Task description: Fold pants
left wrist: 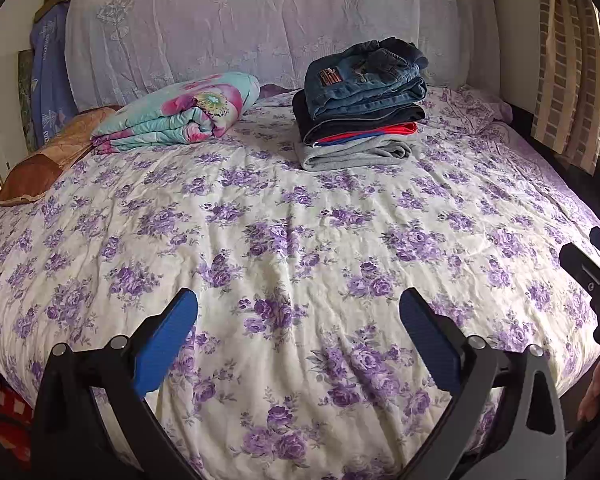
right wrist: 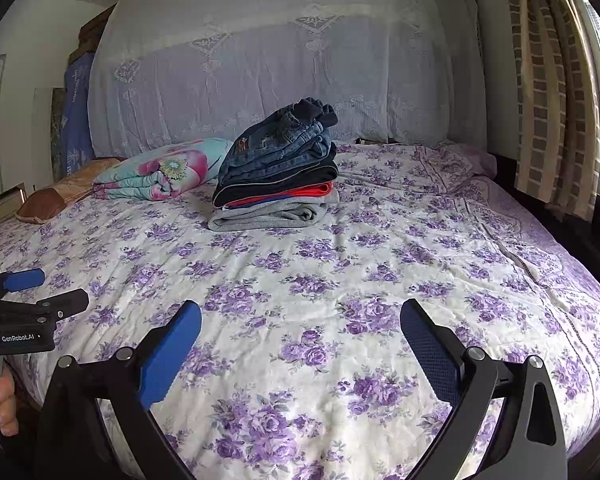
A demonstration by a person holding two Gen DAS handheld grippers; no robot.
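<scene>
A stack of folded pants (left wrist: 362, 106) sits at the far middle of the bed, blue jeans on top, then dark, red and grey ones; it also shows in the right wrist view (right wrist: 278, 172). My left gripper (left wrist: 298, 320) is open and empty, low over the near part of the bed. My right gripper (right wrist: 300, 328) is open and empty too, beside it on the right. The right gripper also shows at the right edge of the left wrist view (left wrist: 592, 256). The left gripper shows at the left edge of the right wrist view (right wrist: 40, 292).
The bed has a white sheet with purple flowers (left wrist: 300, 220). A folded flowered quilt (left wrist: 180, 110) and a brown pillow (left wrist: 48, 156) lie at the far left. A covered headboard (left wrist: 260, 20) stands behind. Curtains (right wrist: 548, 92) hang at the right.
</scene>
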